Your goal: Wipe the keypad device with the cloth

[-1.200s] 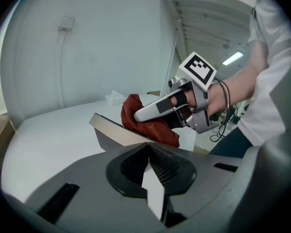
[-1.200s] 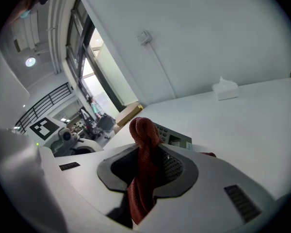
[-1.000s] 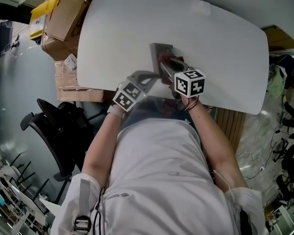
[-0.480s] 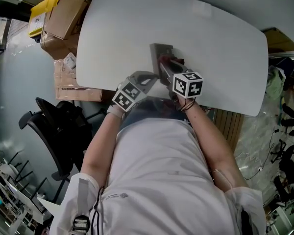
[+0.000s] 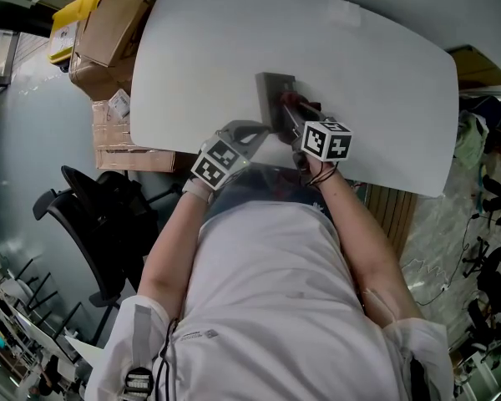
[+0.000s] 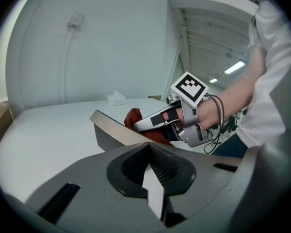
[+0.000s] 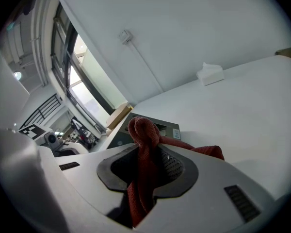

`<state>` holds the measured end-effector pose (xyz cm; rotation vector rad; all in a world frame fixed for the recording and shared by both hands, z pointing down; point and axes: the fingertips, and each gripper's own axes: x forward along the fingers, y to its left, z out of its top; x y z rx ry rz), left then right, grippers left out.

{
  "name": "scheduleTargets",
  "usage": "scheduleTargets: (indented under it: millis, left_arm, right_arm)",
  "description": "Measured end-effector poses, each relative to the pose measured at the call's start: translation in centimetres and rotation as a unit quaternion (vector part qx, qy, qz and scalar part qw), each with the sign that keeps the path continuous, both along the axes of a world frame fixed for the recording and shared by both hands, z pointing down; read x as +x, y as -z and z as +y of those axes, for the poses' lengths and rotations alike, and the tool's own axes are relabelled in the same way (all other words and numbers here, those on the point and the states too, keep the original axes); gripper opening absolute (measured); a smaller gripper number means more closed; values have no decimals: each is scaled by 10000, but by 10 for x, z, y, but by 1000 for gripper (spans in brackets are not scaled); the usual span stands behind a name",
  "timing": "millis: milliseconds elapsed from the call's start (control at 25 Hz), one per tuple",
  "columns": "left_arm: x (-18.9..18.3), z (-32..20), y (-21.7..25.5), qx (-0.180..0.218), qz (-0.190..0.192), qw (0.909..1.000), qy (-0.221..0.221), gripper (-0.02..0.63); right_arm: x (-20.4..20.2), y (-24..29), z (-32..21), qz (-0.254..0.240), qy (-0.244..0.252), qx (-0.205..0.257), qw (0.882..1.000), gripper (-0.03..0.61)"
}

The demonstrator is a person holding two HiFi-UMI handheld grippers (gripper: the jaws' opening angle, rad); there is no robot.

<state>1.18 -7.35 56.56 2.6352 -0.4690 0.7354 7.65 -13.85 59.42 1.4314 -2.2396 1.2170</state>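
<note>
The grey keypad device [image 5: 275, 90] lies on the white table [image 5: 200, 48] near its front edge. My left gripper [image 5: 264, 133] is shut on the device's near edge, which shows as a thin grey plate [image 6: 114, 129] running into the jaws of the left gripper [image 6: 151, 174]. A red cloth [image 5: 289, 104] rests on the device's right side. My right gripper [image 5: 294, 115] is shut on it. In the right gripper view the cloth [image 7: 142, 140] bunches up out of the right gripper [image 7: 145, 178], with the device [image 7: 169, 128] just behind it.
Cardboard boxes [image 5: 107, 33] are stacked off the table's left side, and a black office chair [image 5: 98, 215] stands below them. A white tissue box [image 7: 209, 73] sits at the table's far edge by the wall. The person's body is close against the front edge.
My right gripper, with the red cloth in it, has shifted slightly to the right over the device. The left gripper and the device have stayed put.
</note>
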Motion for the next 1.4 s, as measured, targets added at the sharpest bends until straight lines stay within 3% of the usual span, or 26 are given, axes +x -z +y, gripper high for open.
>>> scheduleTargets:
  millis: [760, 960, 1120, 1400]
  left_arm:
    - [-3, -1, -4, -88, 69, 9998, 136, 11]
    - [-3, -1, -4, -33, 73, 9999, 78, 11]
    - [-2, -1, -2, -25, 50, 9999, 91, 11]
    - [-1, -2, -1, -17, 23, 9999, 98, 11]
  right_arm:
    - [40, -35, 0, -114, -688, -379, 9968, 92]
    - [46, -36, -4, -260, -709, -659, 9950, 91]
    - [45, -7, -16, -67, -632, -317, 9975, 91]
    - [7, 45, -38, -366, -158, 159, 9991, 91]
